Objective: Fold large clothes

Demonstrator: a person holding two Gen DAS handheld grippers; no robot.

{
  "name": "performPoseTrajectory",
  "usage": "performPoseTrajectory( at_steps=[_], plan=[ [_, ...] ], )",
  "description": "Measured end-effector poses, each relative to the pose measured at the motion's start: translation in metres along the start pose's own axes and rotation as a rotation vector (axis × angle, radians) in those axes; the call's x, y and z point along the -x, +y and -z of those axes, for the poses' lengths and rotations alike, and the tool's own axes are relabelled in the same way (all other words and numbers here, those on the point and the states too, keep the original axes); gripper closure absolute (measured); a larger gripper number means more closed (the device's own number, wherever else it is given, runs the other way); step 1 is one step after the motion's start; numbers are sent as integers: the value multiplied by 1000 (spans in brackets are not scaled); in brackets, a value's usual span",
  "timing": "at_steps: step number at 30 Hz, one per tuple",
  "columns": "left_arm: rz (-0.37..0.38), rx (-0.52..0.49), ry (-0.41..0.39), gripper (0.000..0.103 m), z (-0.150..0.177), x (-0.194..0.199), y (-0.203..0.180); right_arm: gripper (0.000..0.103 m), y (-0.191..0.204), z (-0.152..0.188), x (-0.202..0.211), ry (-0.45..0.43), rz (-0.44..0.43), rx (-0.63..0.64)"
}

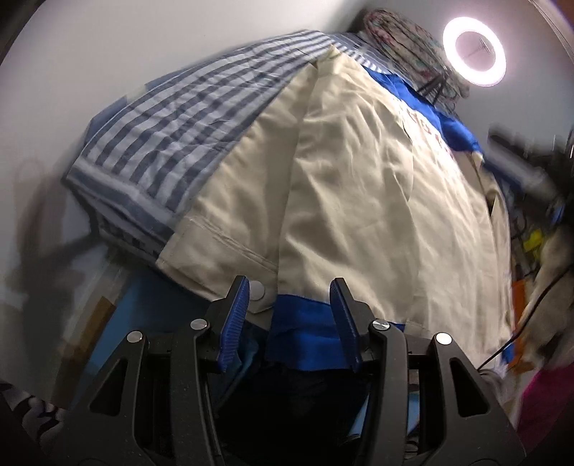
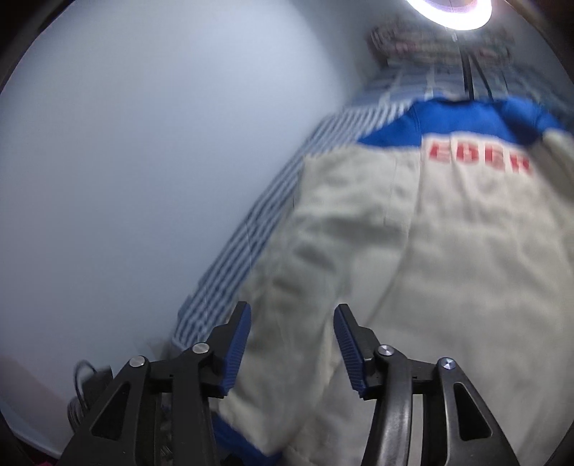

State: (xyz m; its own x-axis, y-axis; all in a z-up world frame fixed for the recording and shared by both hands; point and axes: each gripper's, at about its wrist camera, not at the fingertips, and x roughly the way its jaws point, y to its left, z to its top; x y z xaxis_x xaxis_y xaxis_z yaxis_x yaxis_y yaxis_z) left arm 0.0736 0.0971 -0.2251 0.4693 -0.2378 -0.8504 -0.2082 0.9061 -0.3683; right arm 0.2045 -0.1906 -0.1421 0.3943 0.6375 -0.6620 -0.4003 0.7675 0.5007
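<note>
A cream jacket (image 1: 358,186) with blue trim and red lettering lies spread back-up on a blue-and-white striped sheet (image 1: 172,132). My left gripper (image 1: 290,286) is open over the jacket's blue hem, next to a snap button (image 1: 257,289). In the right wrist view the jacket (image 2: 448,251) shows its blue yoke and red letters (image 2: 479,156). My right gripper (image 2: 292,315) is open above the jacket's lower left part, with the cream cloth between the fingers but not gripped. The view is blurred.
A ring light (image 1: 474,51) glows at the far end, also seen in the right wrist view (image 2: 453,14). A patterned cloth pile (image 1: 405,46) lies beyond the collar. Clutter and cables (image 1: 531,229) crowd the right side. A pale wall (image 2: 143,161) stands on the left.
</note>
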Motion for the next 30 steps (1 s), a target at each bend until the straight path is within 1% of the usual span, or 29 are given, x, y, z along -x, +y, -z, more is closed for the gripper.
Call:
performPoseTrajectory(
  at_steps=[2, 4, 6, 7, 8, 9, 11, 16, 20, 24, 26, 27, 29, 30],
  plan=[
    [16, -13, 19, 55, -2, -9, 2, 50, 5, -15, -4, -4, 7, 11],
    [22, -20, 40, 55, -4, -17, 5, 50, 9, -37, -15, -2, 36, 32],
    [47, -14, 56, 61, -7, -22, 9, 50, 12, -59, -33, 11, 56, 47],
    [53, -25, 58, 69, -7, -24, 9, 50, 13, -67, -38, 19, 57, 49],
    [52, -45, 55, 81, -7, -25, 7, 50, 13, -77, -51, 32, 64, 51],
    [53, -64, 54, 88, -6, -26, 5, 50, 14, -87, -64, 47, 76, 58],
    [55, -82, 51, 94, -5, -29, 3, 50, 15, -102, -90, 77, 103, 74],
    [98, -53, 36, 98, -6, -23, 8, 50, 22, -135, -157, 137, 192, 129],
    [99, -79, -3, 99, -7, -13, 5, 50, 32, -158, -204, 167, 254, 188],
    [100, -78, -25, 99, -10, -6, 8, 50, 34, -175, -245, 194, 369, 231],
    [103, -81, -39, 99, -11, -1, 10, 61, 30, -179, -262, 218, 405, 229],
    [102, -89, -44, 99, -12, 1, 9, 65, 27, -181, -271, 233, 420, 230],
    [96, -107, -54, 99, -12, 3, 10, 80, 23, -183, -284, 255, 442, 239],
    [91, -114, -57, 99, -12, 5, 11, 84, 23, -184, -288, 260, 442, 244]
  ],
)
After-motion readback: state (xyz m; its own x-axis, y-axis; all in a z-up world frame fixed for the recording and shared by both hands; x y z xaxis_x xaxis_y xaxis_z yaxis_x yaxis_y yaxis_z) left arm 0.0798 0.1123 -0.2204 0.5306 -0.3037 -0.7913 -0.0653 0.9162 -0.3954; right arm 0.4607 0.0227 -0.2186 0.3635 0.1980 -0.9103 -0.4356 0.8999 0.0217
